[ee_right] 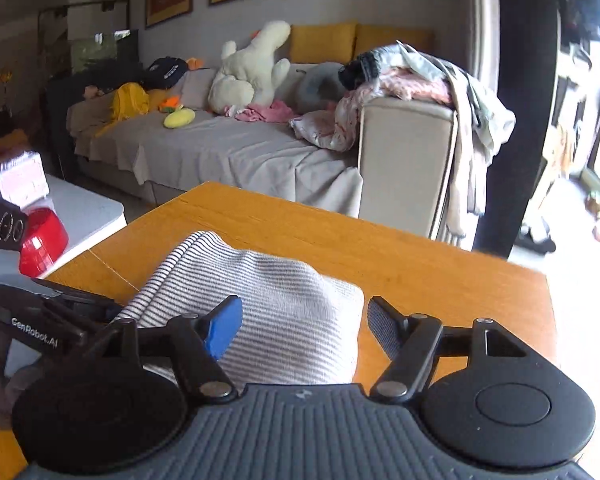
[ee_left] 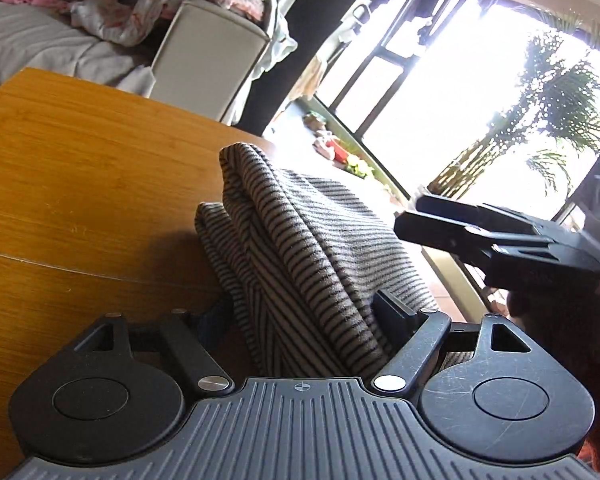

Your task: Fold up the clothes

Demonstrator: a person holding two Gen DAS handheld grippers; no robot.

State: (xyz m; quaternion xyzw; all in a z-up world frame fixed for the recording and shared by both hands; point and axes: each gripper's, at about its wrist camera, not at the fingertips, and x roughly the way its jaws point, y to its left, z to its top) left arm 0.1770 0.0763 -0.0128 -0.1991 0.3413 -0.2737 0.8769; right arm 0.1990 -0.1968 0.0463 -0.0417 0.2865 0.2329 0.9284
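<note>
One striped garment [ee_right: 260, 312], grey-white with thin dark stripes, lies bunched in a loose fold on the wooden desk [ee_right: 420, 264], toward its near edge. It is the only piece of clothing on the desk.

Two grippers are in view. The right gripper [ee_right: 304, 326] has its jaws standing apart: the blue-padded left finger [ee_right: 220, 332] lies over the near part of the fabric, while the right finger [ee_right: 384, 332] stands clear of the cloth's right edge, above bare wood. Whether the blue pad touches the cloth cannot be told; the cloth is not pinched. In the left wrist view the left gripper [ee_left: 300, 320] also has its jaws apart, with the garment [ee_left: 300, 248] rising as a ridge between its two fingers and running away from it; only the right finger [ee_left: 396, 312] shows, just beside the fabric, the left one hidden by cloth. The right gripper [ee_left: 412, 216] hangs above the garment's right side, its body seen side-on.

Beyond the desk stand one grey sofa [ee_right: 228, 148] carrying one large white plush toy [ee_right: 252, 72] and heaped laundry [ee_right: 412, 80] on its armrest.
</note>
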